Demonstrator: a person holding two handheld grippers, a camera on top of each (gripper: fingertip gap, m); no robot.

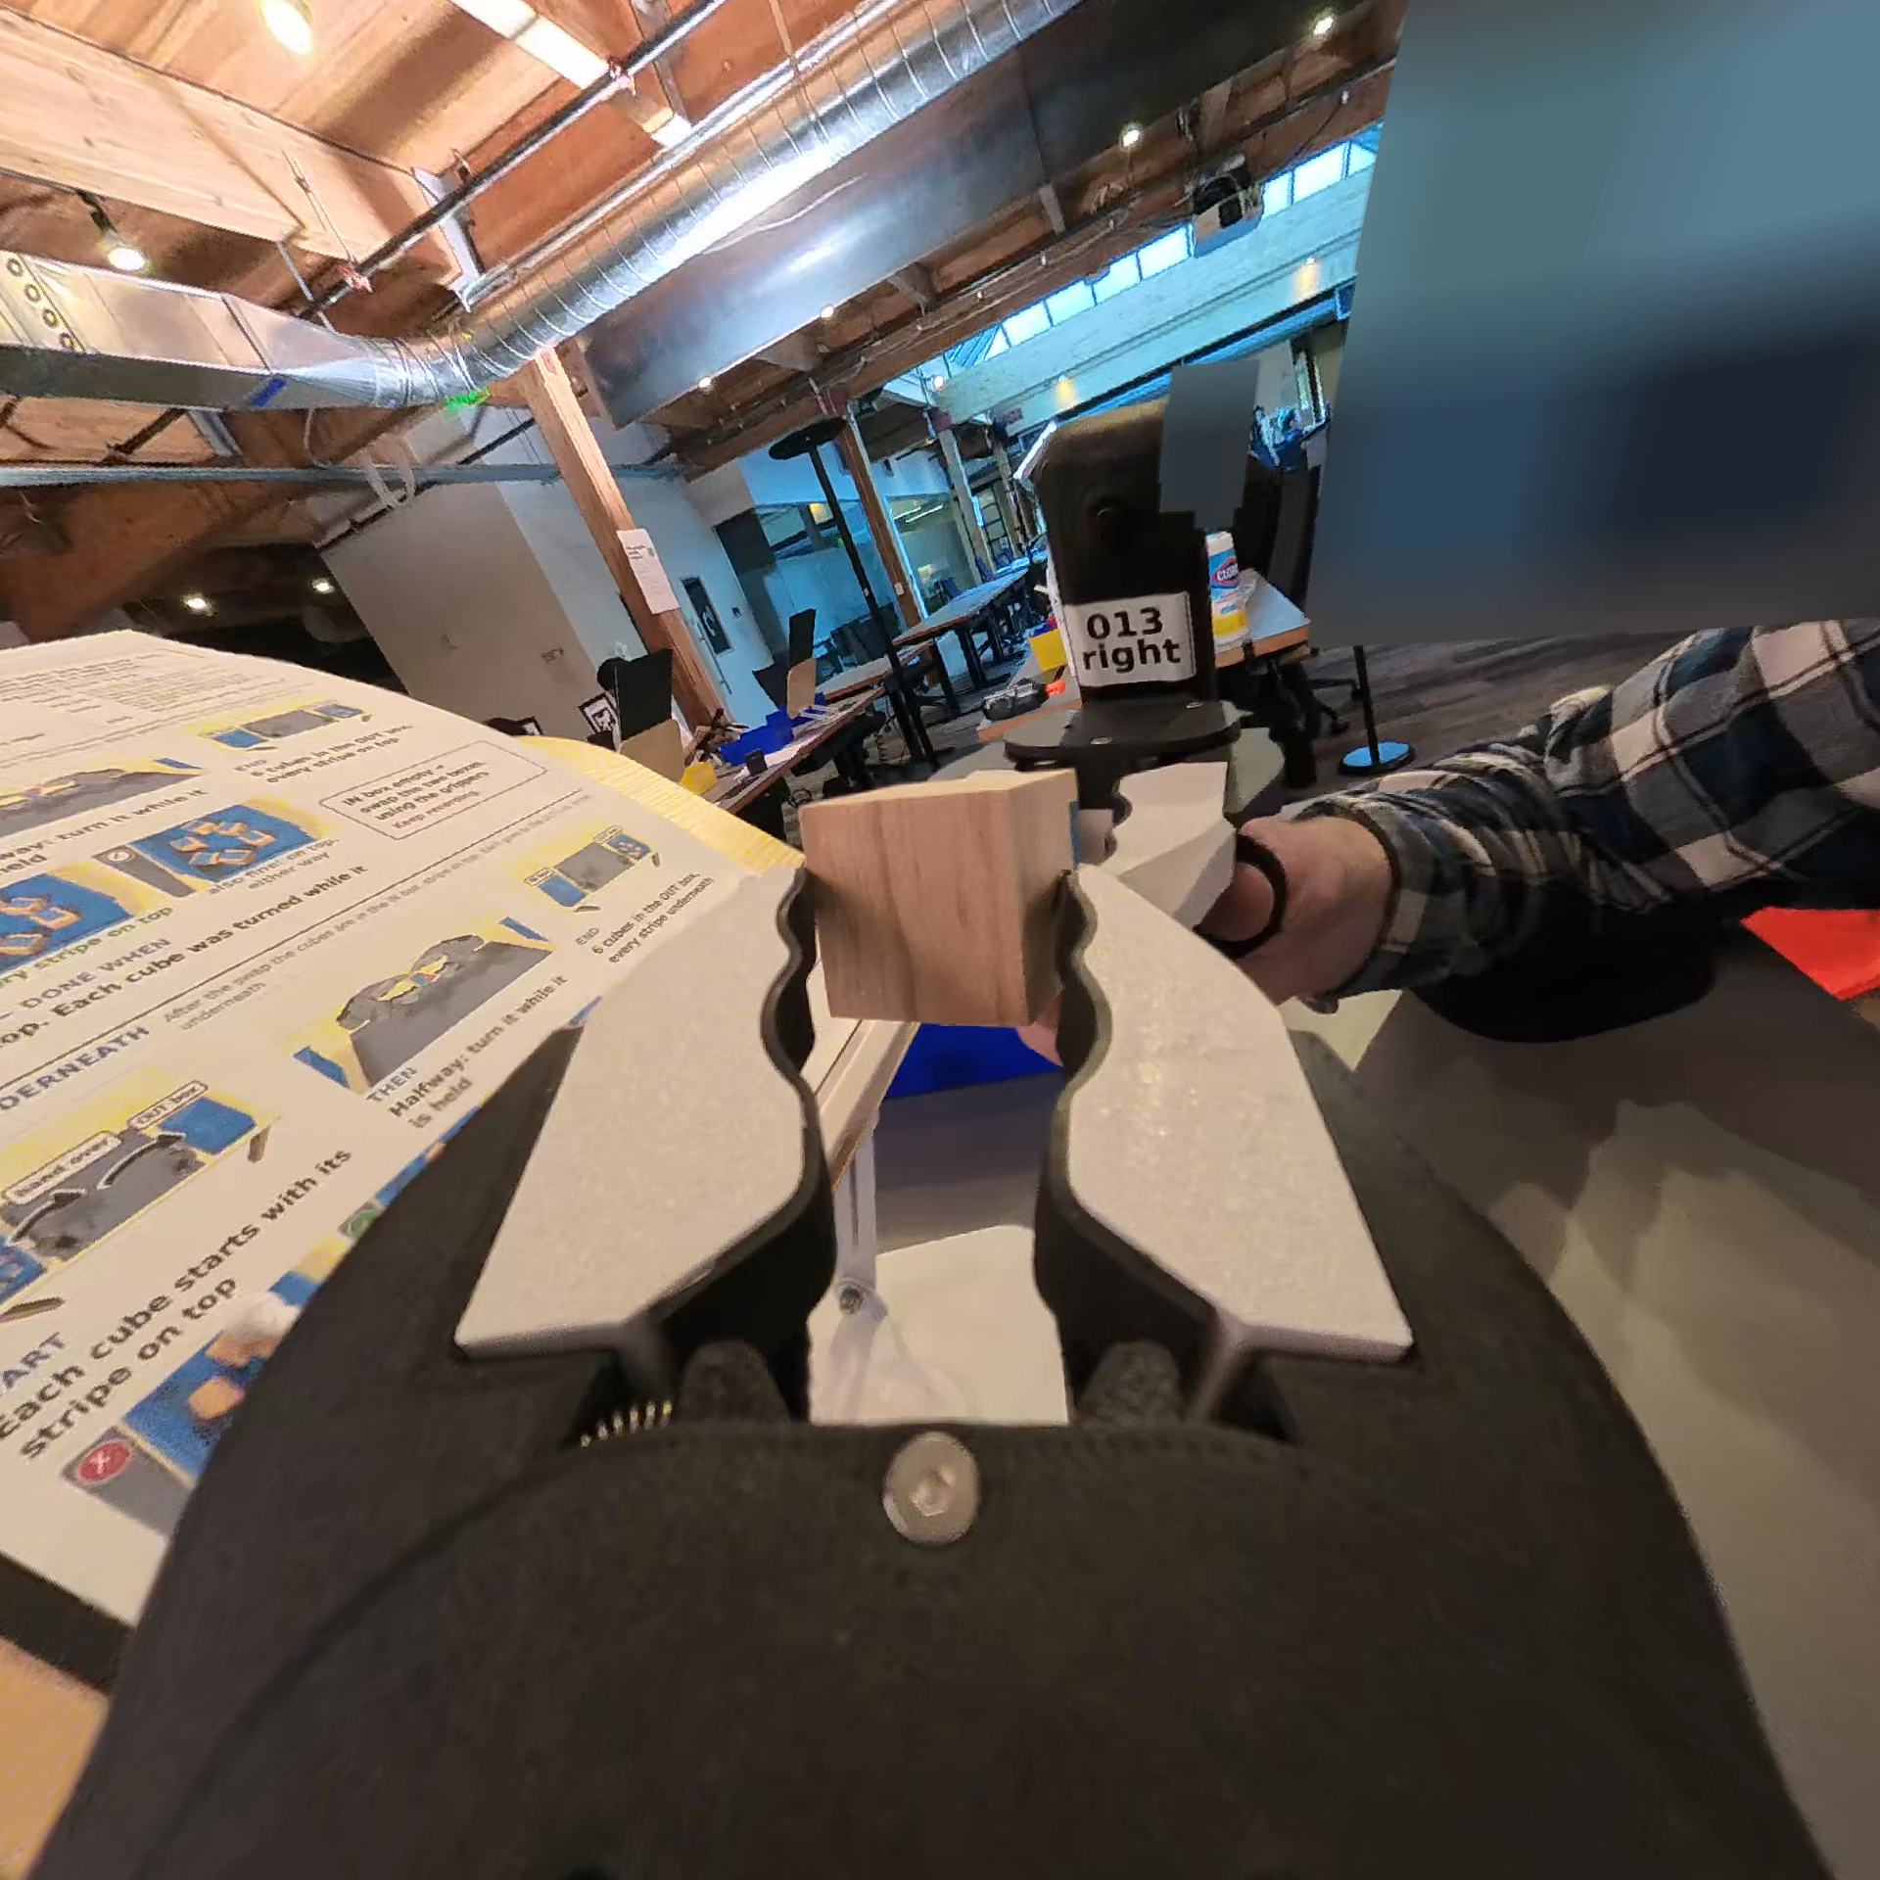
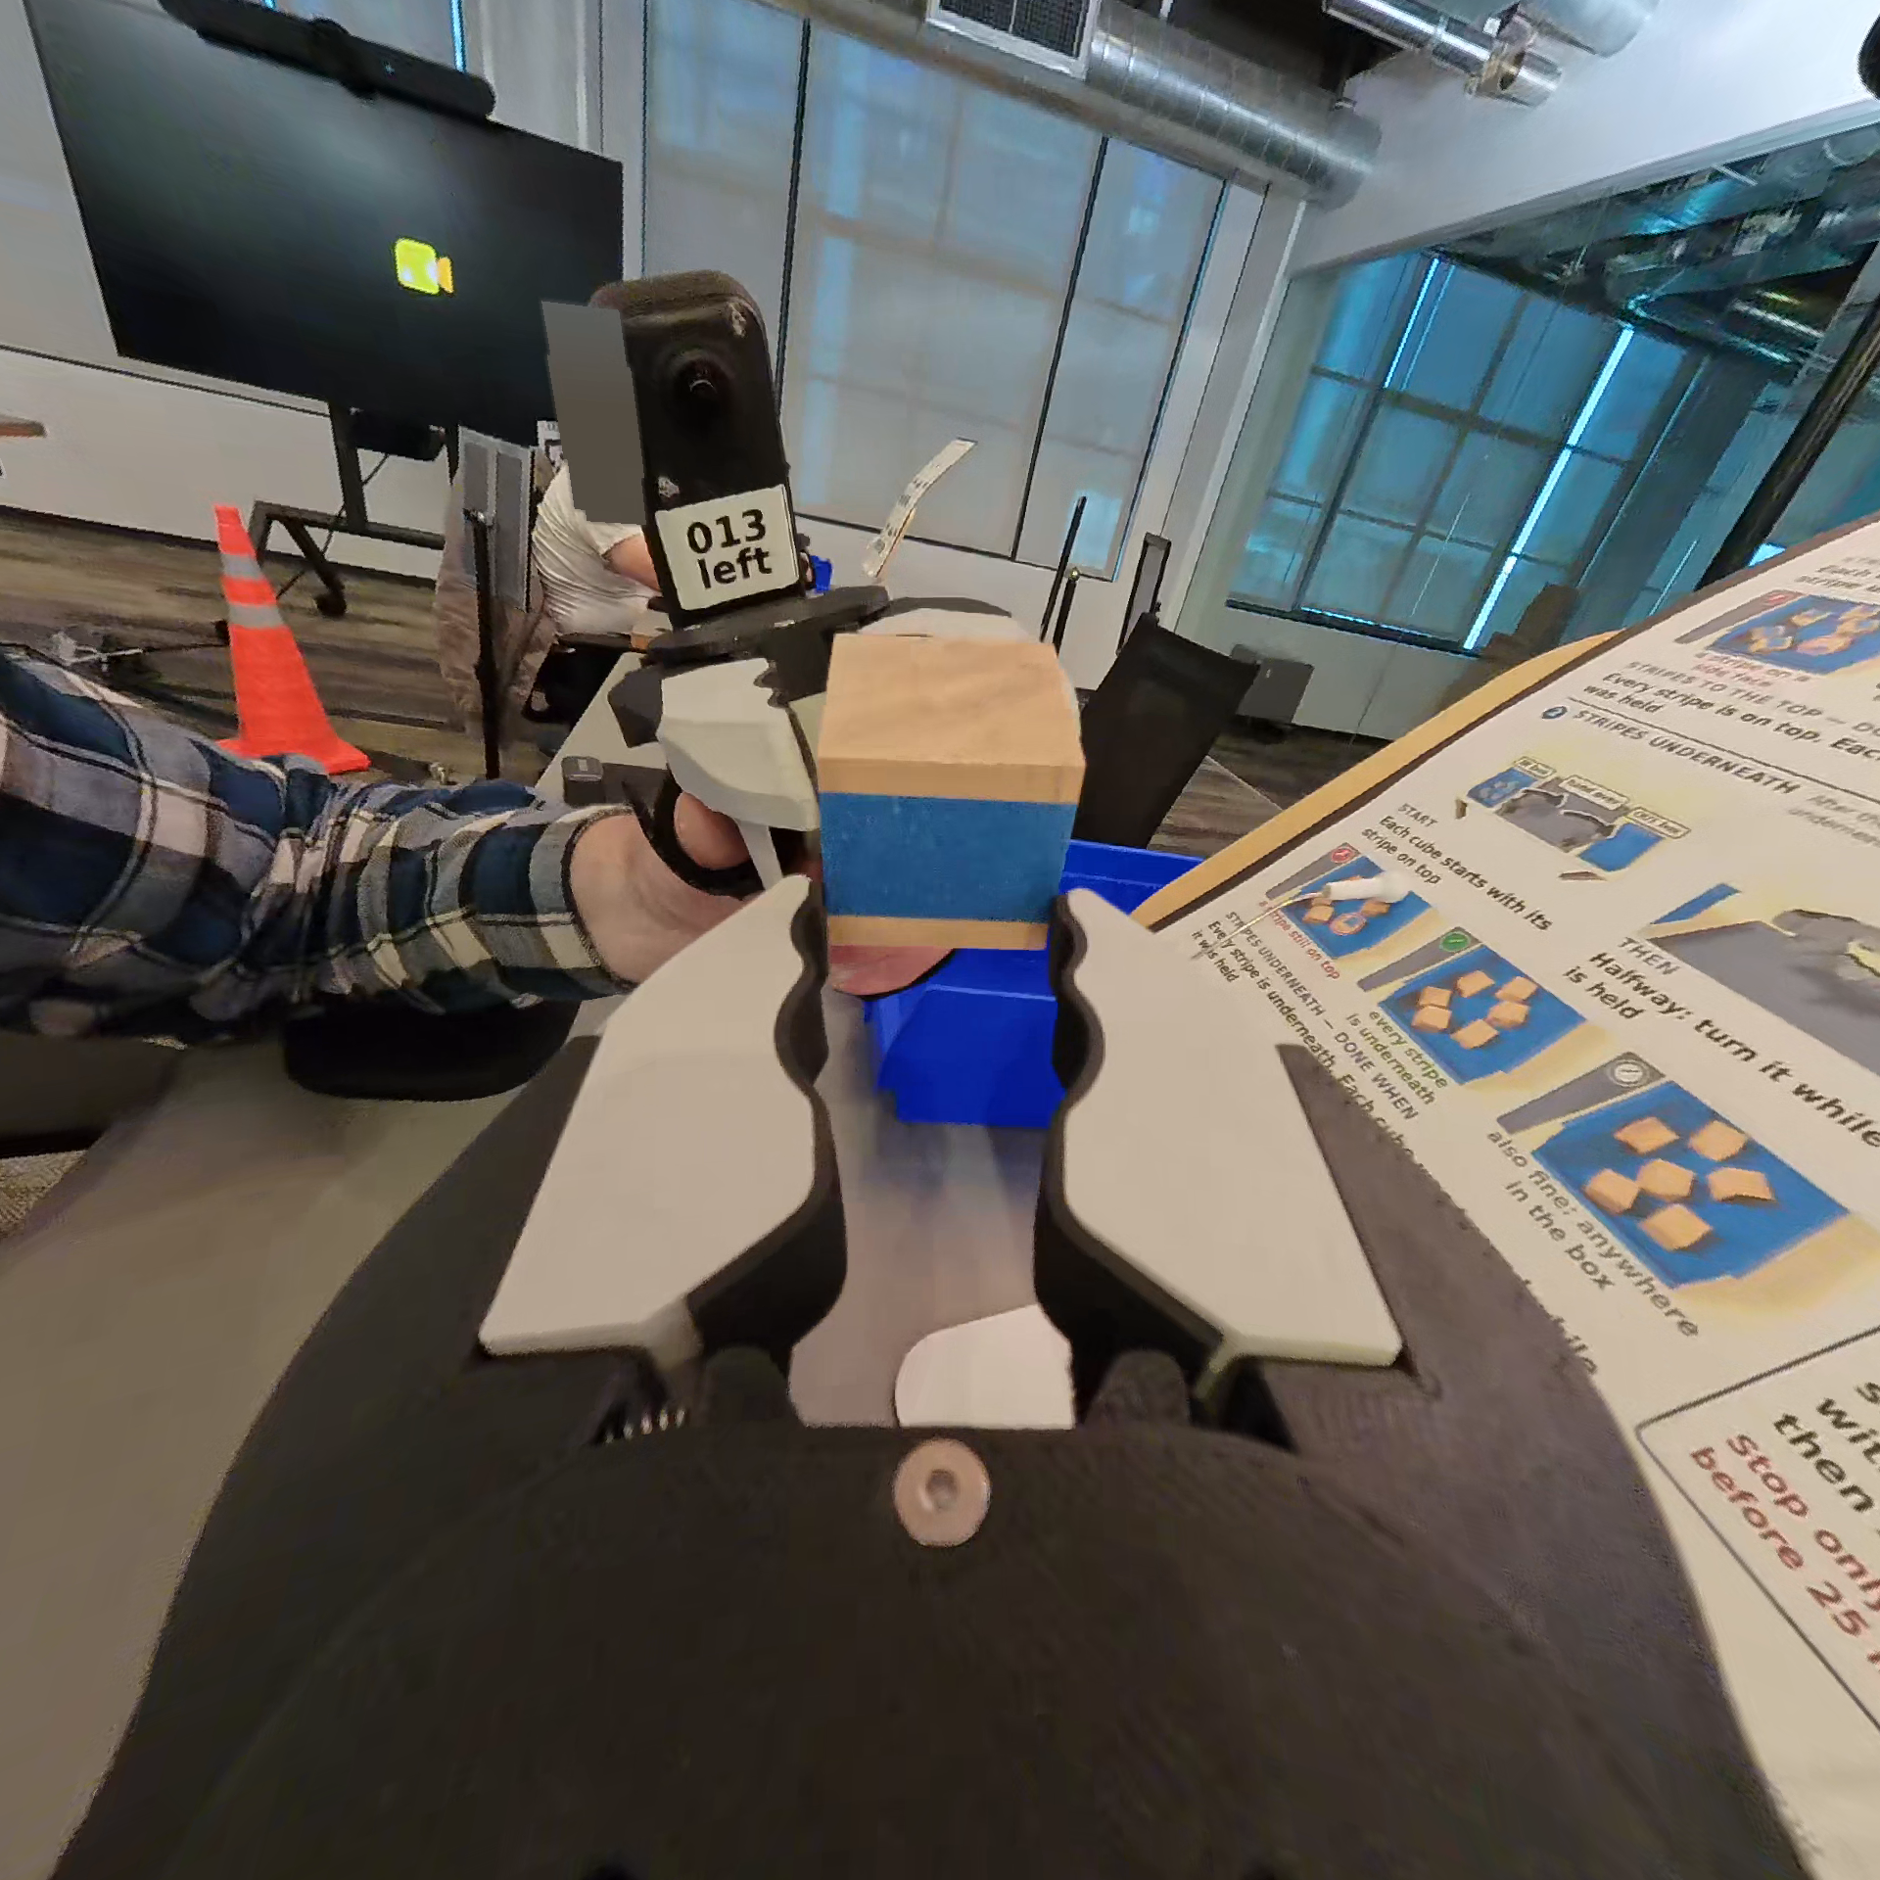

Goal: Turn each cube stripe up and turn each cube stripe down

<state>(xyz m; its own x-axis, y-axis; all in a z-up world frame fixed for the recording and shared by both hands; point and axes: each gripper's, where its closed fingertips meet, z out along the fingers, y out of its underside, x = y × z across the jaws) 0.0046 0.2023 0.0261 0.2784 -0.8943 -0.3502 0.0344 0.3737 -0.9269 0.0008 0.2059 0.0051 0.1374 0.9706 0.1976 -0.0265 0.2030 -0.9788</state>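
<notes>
A wooden cube [image 1: 926,895] with a blue stripe [image 2: 946,860] across one face is held in the air between the two grippers. My left gripper [image 1: 936,946] is shut on it, both black pads pressed on its left and right sides. The plain face looks toward the left wrist camera and the striped face toward the right wrist camera. My right gripper [image 2: 931,936] faces it from the other side, with its pads against the cube's lower side edges. A white finger [image 2: 732,753] of the left gripper shows at the cube's left side. A finger [image 1: 1097,836] of the right gripper shows behind the cube.
A blue bin [image 2: 966,1058] stands on the grey table [image 2: 254,1272] below the cube. A slanted instruction board [image 2: 1526,966] is on the right, and shows on the left in the left wrist view [image 1: 305,916]. A person's hand [image 1: 1312,905] holds the right gripper. An orange cone [image 2: 270,661] stands far left.
</notes>
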